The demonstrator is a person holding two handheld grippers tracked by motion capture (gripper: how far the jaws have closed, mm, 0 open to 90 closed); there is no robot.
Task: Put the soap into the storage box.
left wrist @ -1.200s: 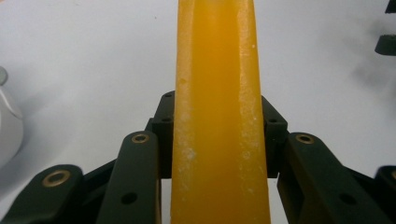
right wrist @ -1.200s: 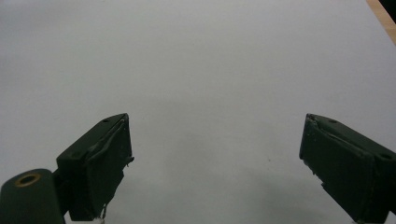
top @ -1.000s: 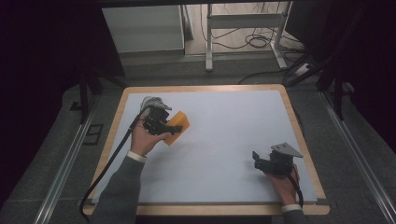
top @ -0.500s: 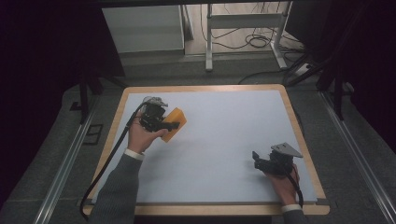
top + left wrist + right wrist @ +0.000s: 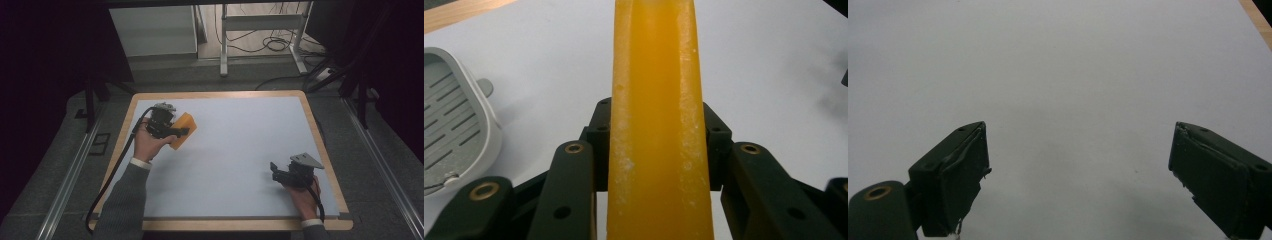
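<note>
I am gripping the orange sponge in the left gripper, and it is sitting up near the far-left part of the table, just inside the wooden rim. In the left gripper view the sponge is standing edge-on between the 2 black jaws, which are pressing on both of its long sides; its surface is looking rough, with pale flecks along the edges. From the high view I cannot tell whether the sponge is touching the white tabletop or being held just over it.

Beside the sponge, at the left of the left gripper view, a pale grey slotted dish is lying on the white surface, close to the gripper but apart from the sponge. My left hand is wrapping the gripper body, with the black cable trailing back along the grey sleeve toward the near edge.

Well apart from all this, at the near-right part of the table, I am holding the right gripper in my right hand. Its 2 jaws are standing wide with nothing between them, and bare white tabletop is showing in the gap.
</note>
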